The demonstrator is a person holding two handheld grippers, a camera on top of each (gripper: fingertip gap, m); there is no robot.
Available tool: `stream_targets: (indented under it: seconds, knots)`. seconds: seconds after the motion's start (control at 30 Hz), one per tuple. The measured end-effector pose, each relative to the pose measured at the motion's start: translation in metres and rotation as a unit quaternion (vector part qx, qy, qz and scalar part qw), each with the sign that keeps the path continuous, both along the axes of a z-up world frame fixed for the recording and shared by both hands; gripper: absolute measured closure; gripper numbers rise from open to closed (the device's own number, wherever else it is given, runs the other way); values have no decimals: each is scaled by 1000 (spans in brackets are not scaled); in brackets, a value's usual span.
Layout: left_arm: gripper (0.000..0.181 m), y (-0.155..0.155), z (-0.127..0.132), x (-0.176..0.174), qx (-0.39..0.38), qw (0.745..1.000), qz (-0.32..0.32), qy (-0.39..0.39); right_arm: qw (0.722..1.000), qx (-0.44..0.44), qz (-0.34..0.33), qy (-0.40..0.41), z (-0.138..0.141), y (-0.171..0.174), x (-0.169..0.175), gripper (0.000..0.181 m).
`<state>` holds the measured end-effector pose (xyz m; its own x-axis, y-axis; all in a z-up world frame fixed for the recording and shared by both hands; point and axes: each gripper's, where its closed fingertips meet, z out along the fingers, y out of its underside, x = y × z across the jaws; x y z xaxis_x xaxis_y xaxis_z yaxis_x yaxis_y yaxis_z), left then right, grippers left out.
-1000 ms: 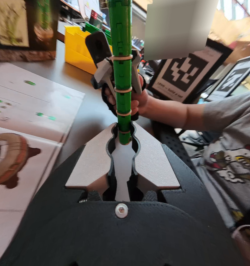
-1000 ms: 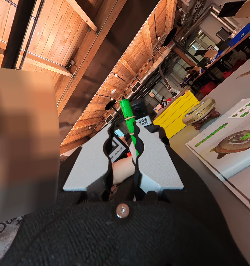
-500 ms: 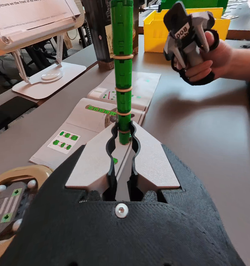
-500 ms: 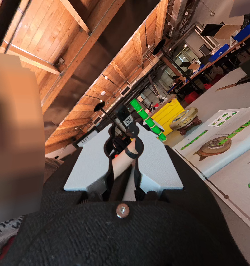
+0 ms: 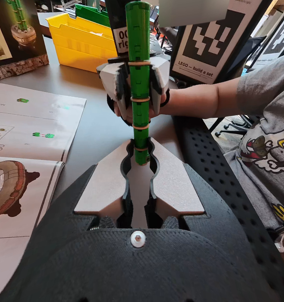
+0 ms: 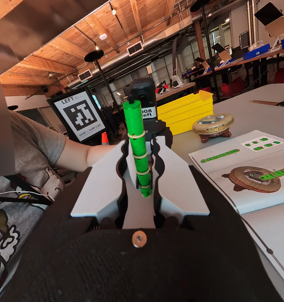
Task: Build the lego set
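Note:
A green bamboo-like lego stalk (image 5: 138, 78) with tan rings stands upright. My left gripper (image 5: 140, 142) is shut on its lower end. My right gripper (image 5: 138, 112) faces it from beyond, with a finger on each side of the stalk's middle and a small gap on both sides. In the right wrist view the stalk (image 6: 137, 147) runs up between my right gripper's (image 6: 139, 142) spread fingers, and the left gripper (image 6: 144, 188) holds its bottom. A tan round pot base (image 6: 213, 125) on brown feet stands on the table at the right.
An open instruction booklet (image 5: 31, 122) lies at the left and also shows in the right wrist view (image 6: 236, 163). A yellow bin (image 5: 82, 42) and a picture box (image 5: 12, 32) stand behind. Marker boards (image 5: 208, 40) and a person's arm (image 5: 195, 99) are at the right. Some 6 cm of space lies between my two pairs of fingers. From either gripper's tips it is about 25 cm to the tan round pot base (image 6: 213, 125).
Half a second ago my right gripper was off to the right, away from the stalk. It has come back and now straddles it. My left gripper has kept its hold.

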<state>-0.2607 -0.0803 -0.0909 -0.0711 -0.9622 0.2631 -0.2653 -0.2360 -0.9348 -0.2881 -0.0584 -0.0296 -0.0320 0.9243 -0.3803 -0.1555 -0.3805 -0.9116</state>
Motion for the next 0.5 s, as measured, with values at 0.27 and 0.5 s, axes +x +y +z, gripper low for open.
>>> stream_targets:
  seconds: [0.27,0.5]
  knots:
    - [166,4,7,-4,-2,1000,6,-18,1000,-7,10,-1,-2,-1,0,157]
    - [166,2,7,-3,-5,1000,0,-20,1000,-7,17,-2,-3,-3,0,164]
